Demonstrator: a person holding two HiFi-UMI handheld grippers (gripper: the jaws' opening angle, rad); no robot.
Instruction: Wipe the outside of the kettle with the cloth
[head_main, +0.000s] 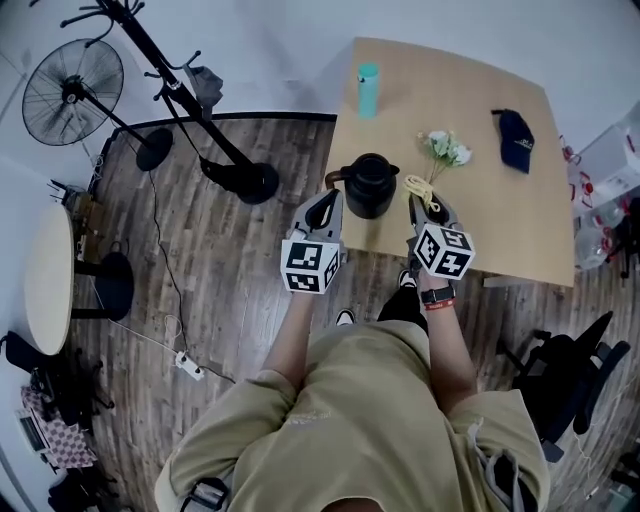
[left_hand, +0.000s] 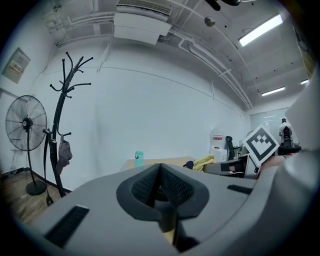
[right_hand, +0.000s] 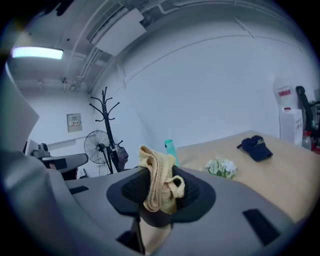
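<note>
The black kettle (head_main: 368, 185) stands near the front edge of the wooden table (head_main: 500, 215). My left gripper (head_main: 324, 203) is just to its left, beside the handle, and its pads (left_hand: 172, 186) meet with nothing between them. My right gripper (head_main: 424, 203) is to the kettle's right, shut on the yellow cloth (head_main: 419, 187). In the right gripper view the cloth (right_hand: 159, 184) hangs bunched between the jaws. The kettle shows in neither gripper view. From the left gripper view, the cloth (left_hand: 204, 162) and the right gripper's marker cube (left_hand: 260, 144) appear at the right.
On the table are a teal bottle (head_main: 368, 88) at the back, white flowers (head_main: 446, 148) beside the kettle, and a dark cap (head_main: 515, 138) far right. A coat rack (head_main: 180, 90) and fan (head_main: 72, 92) stand left; an office chair (head_main: 570, 375) sits right.
</note>
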